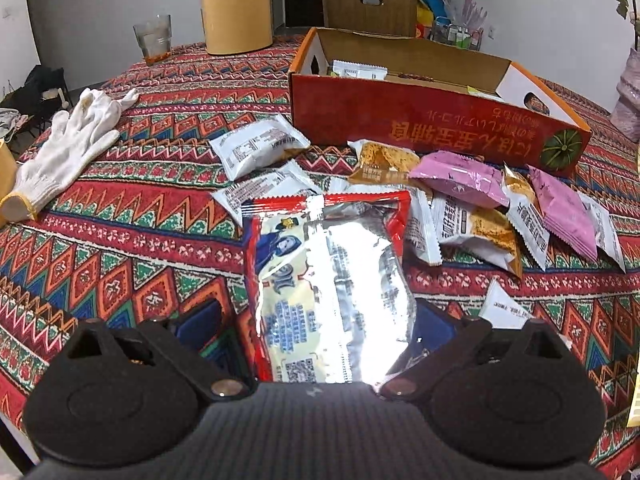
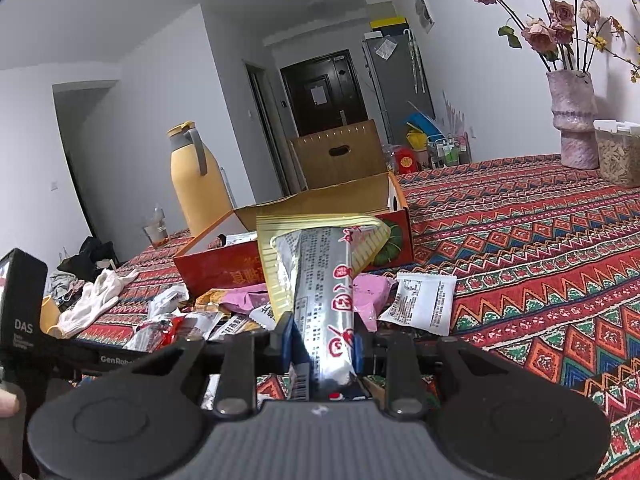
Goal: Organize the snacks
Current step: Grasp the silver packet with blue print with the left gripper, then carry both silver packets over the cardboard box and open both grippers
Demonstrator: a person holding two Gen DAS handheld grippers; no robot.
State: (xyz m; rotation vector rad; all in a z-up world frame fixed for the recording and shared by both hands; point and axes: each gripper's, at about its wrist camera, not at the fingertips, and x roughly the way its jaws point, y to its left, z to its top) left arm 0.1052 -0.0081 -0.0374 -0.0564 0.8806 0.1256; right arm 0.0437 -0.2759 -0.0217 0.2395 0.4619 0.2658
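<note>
My left gripper [image 1: 320,316] is open around a red and silver foil snack packet [image 1: 328,280] lying on the patterned tablecloth. My right gripper [image 2: 322,340] is shut on a silver and gold snack packet [image 2: 320,276], held up above the table. Beyond both is an open red cardboard box [image 1: 420,120], also in the right wrist view [image 2: 224,268], with some packets inside. A pile of white, pink and brown snack packets [image 1: 472,208] lies in front of the box; a white packet [image 2: 420,304] lies to the right of my right gripper.
A white glove [image 1: 72,136] lies at the left. A yellow jug [image 1: 236,8] and a glass [image 1: 154,38] stand at the back. A vase of flowers [image 2: 572,120] and a container [image 2: 618,152] stand far right. The left gripper's body [image 2: 24,312] shows at the left.
</note>
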